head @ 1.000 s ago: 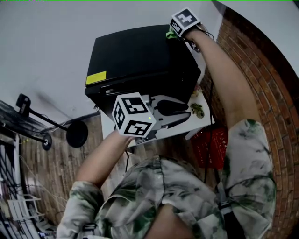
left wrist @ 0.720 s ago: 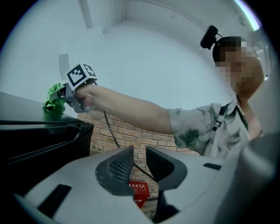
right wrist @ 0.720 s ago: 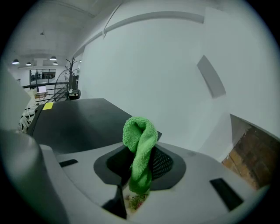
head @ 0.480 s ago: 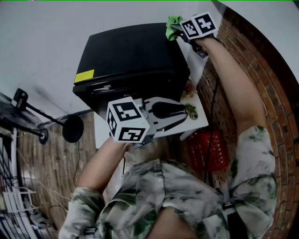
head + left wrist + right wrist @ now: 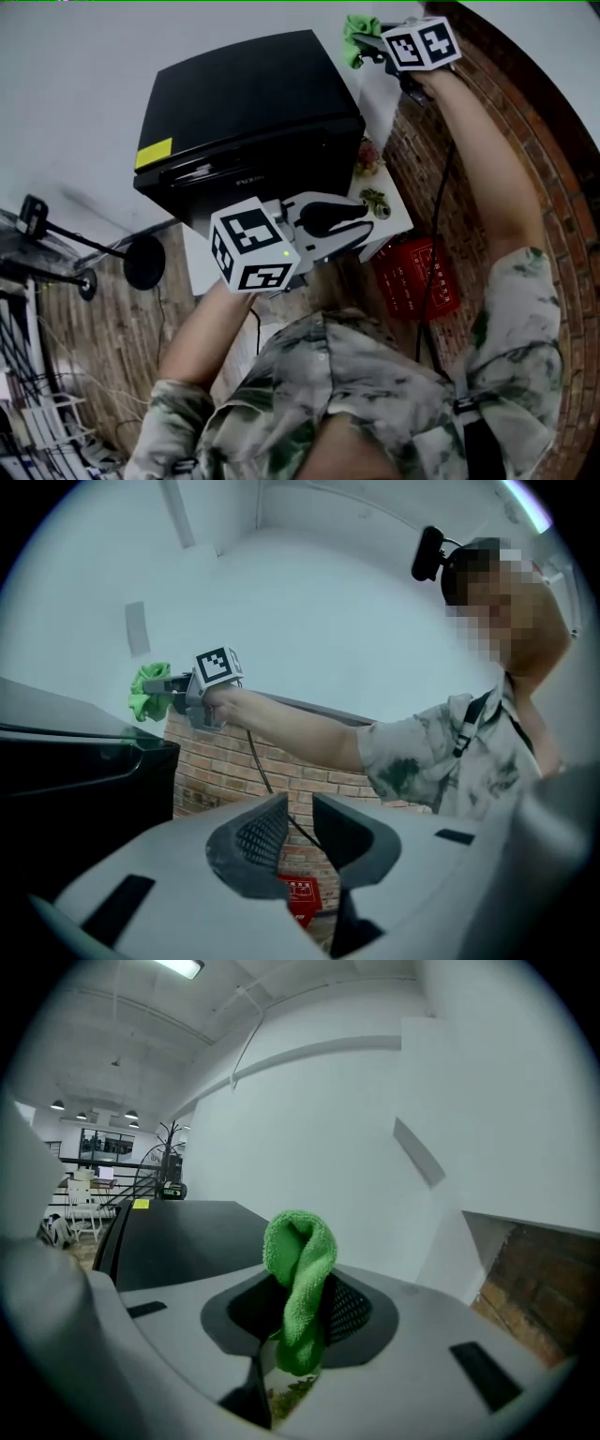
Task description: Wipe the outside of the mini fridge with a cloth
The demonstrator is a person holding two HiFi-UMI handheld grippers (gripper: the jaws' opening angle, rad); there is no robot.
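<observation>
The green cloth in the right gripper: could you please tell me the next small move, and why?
Probably lower the right gripper until the green terry cloth presses on the top of the black mini fridge near its far right corner: the cloth is clamped in the gripper but appears to hang clear of the fridge.

Head view: high, facing steeply down over the person's shoulders onto the mini fridge point(image 5: 253, 103) top. Left gripper view: low by the fridge front, facing up and across to the right gripper point(image 5: 173, 688). Right gripper view: close behind its cloth point(image 5: 298, 1269), level across the same fridge top.
</observation>
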